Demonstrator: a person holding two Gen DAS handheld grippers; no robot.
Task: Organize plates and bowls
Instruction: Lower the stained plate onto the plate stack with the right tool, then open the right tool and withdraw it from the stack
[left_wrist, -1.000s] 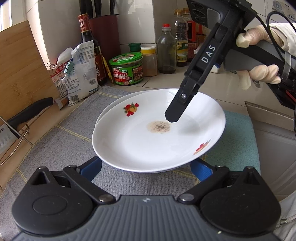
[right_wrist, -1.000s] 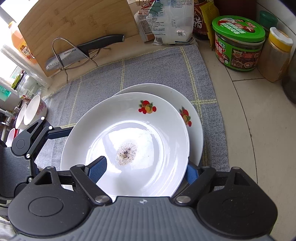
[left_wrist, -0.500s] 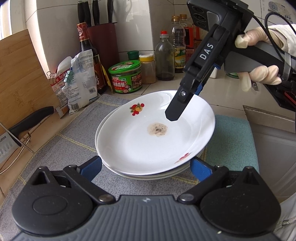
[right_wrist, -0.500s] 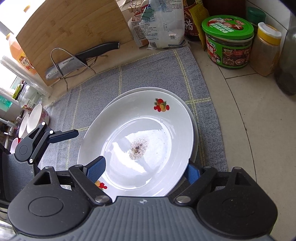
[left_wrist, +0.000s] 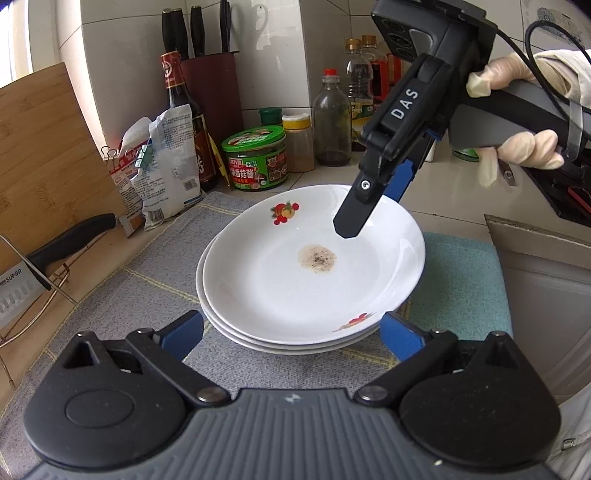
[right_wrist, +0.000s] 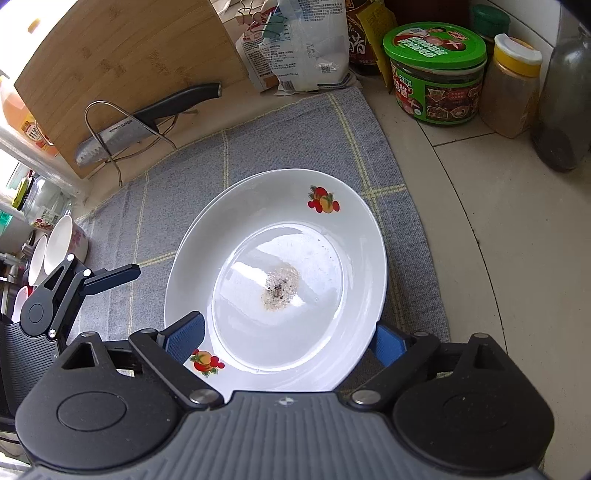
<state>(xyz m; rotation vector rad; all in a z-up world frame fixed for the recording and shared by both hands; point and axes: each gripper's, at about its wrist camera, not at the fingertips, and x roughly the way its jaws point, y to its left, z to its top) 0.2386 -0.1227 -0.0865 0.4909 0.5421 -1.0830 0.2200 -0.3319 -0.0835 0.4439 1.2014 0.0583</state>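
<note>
At nine o'clock, a cutting board leaning upright and a knife on a wire rest, both off the grey cloth. Past the cloth's left border in the right wrist view, bowls standing on edge. Dead centre on the cloth, the top plate resting on the lower plates, set a shade toward three o'clock with the lower rims peeking out at nine; brown speckled residue in its well. Left gripper spread wide at six o'clock, pads flanking the near rim, gripping nothing. Right gripper likewise spread, angled in from two o'clock, one finger over the well, the other outside the far rim, not pinching. Probably the settling step: best to nudge the top plate toward nine o'clock for rim-on-rim alignment, kept flat to avoid chipping. Then lift clear of the lip before backing out along two o'clock. Little slack at twelve, with the green jar and bottles crowding; teal cloth and a counter edge close at three. Freest room from seven to nine, over bare cloth.
</note>
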